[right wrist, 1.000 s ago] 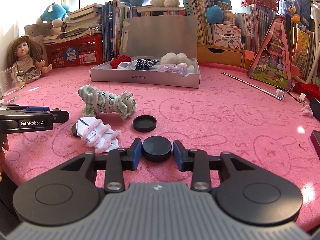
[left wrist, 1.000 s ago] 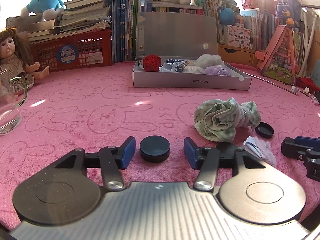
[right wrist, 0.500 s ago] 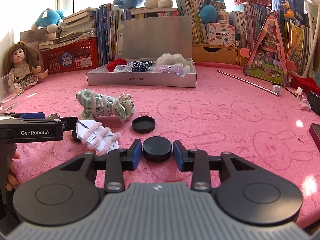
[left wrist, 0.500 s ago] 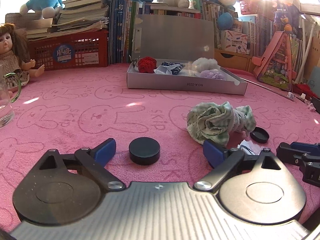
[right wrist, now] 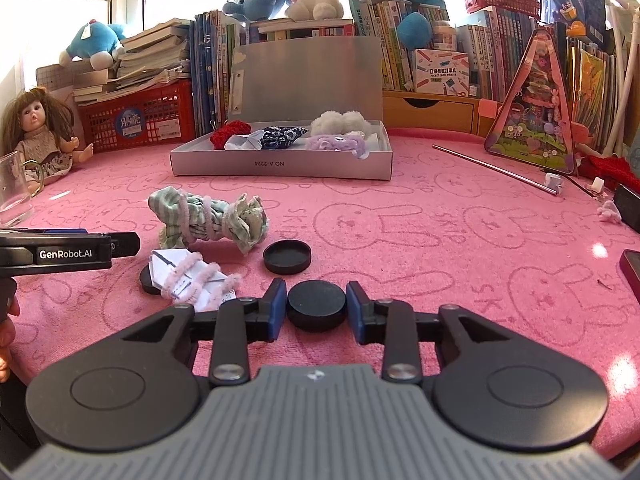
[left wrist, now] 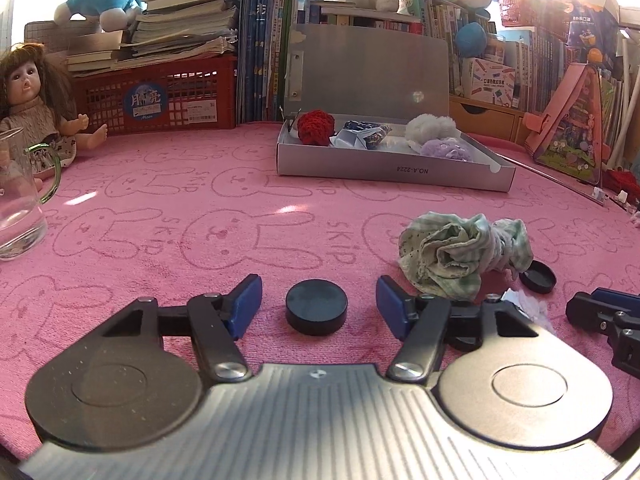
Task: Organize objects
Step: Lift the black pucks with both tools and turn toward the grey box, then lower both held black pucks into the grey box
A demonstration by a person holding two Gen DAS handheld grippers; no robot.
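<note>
Our right gripper (right wrist: 317, 307) has just pinched its blue fingers shut on a black round puck (right wrist: 317, 306); our left gripper (left wrist: 319, 306) has been narrowing, not touching another black puck (left wrist: 316, 306). The grey cardboard box (right wrist: 280, 168) holds several soft items; a green checked cloth bundle (right wrist: 208, 222) and an upturned black lid (right wrist: 286, 256) remain on the pink bunny-print cloth (right wrist: 440, 240).

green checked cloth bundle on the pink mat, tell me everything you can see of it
The green checked cloth bundle is pale green-and-white fabric with small dots on parts of it, rolled into a crumpled, soft-looking log. A fuzzy pink cord winds around its middle, and both ends flare open in ruffles. It lies on its side on the pink mat, in front of the open grey box. Neither gripper touches it.
</note>
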